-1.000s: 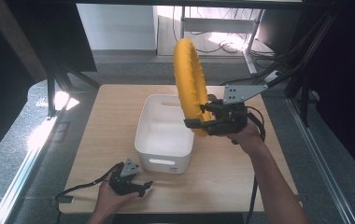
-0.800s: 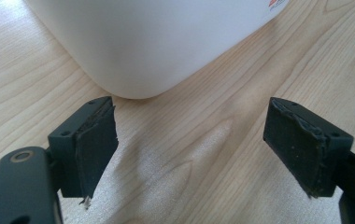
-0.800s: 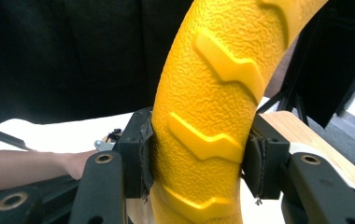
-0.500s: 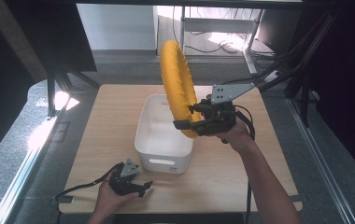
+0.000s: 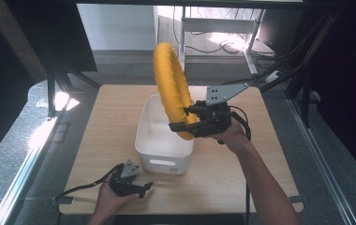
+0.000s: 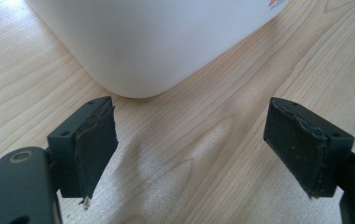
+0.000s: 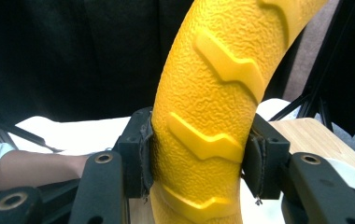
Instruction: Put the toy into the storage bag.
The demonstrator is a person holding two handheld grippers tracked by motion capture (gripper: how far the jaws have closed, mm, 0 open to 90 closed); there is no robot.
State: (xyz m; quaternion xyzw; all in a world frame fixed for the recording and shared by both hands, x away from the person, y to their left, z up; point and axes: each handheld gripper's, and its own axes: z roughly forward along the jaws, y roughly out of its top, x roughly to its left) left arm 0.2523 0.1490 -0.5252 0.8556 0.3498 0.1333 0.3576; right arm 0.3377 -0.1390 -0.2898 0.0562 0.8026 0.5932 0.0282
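Leftward swings the yellow ring (image 5: 172, 89), now upright over the white bin (image 5: 163, 140) with the right gripper (image 5: 196, 125) pinching its lower rim, left gripper (image 5: 141, 188) spread idle on the table (image 5: 110, 117); lowering in looks next.

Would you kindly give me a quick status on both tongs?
Right tongs shut on yellow ring, held above white bin. Left tongs open, on table. Nothing blocking.

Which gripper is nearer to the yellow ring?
Right. The right gripper is shut on the yellow ring, above the white bin. The left gripper rests open on the table, apart from it.
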